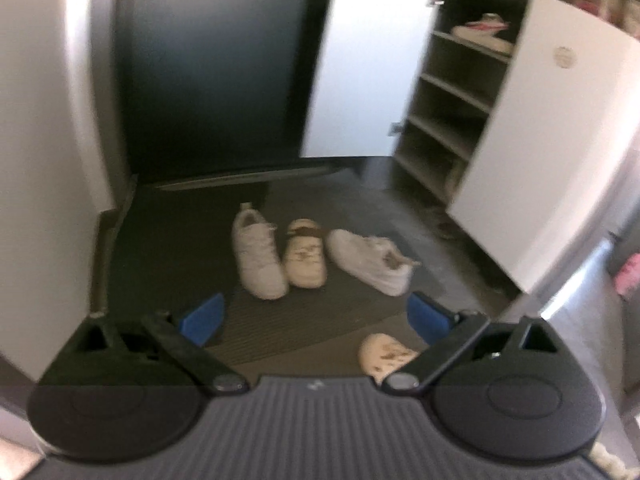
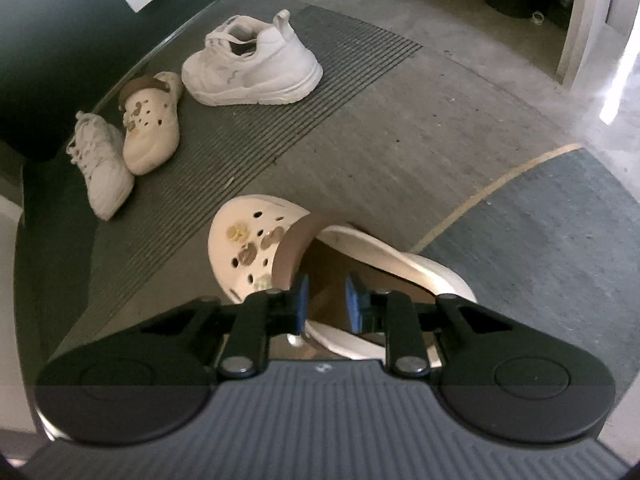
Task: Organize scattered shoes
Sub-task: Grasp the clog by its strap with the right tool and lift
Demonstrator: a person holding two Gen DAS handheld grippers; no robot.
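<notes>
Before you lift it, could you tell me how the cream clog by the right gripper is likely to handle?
The cream clog looks like moulded foam, so it is probably light and fairly stiff. Its brown heel strap seems hinged and may swing. Held by one side of its rim, its toe would likely droop.

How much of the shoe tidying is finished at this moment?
Done: one pair on a cabinet shelf. In hand: right tongs narrowed inside the near clog; grip unclear. Left: second clog and two white sneakers on the mat. Left tongs open, empty.
</notes>
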